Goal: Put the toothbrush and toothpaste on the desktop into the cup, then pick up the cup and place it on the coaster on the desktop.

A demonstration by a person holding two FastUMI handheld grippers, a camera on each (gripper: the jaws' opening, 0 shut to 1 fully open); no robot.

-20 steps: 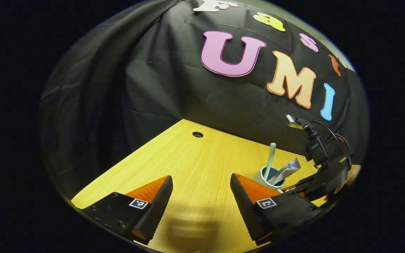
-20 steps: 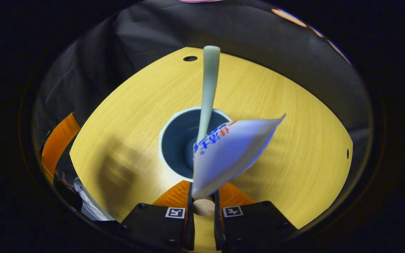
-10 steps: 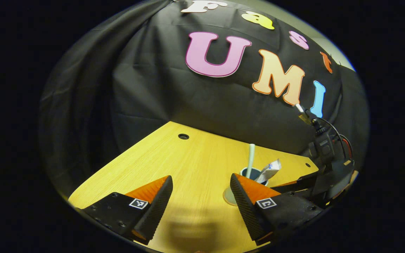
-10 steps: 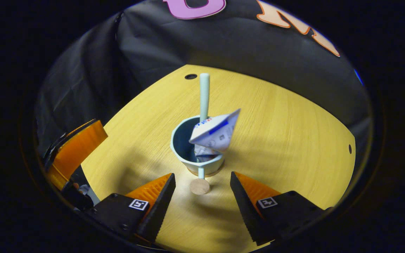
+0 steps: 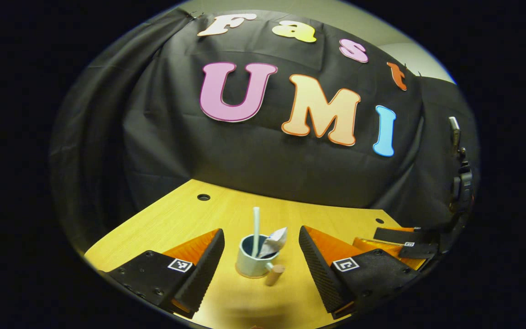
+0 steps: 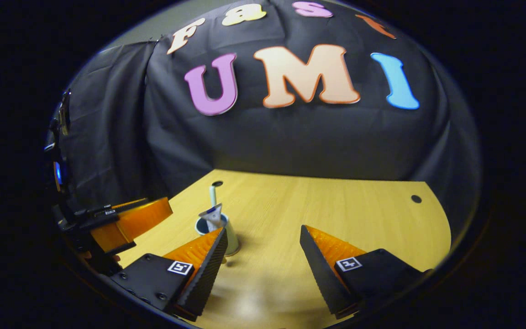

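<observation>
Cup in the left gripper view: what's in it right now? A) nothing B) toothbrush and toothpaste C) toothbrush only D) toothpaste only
B: the toothbrush stands upright in the cup and the toothpaste tube leans out over its rim beside it.

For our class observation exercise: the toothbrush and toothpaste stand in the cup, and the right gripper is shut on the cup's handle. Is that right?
Not quite. The toothbrush and toothpaste do stand in the cup, but the right gripper is open, its fingers wide apart and off the cup's handle, as the right gripper view shows.
</observation>
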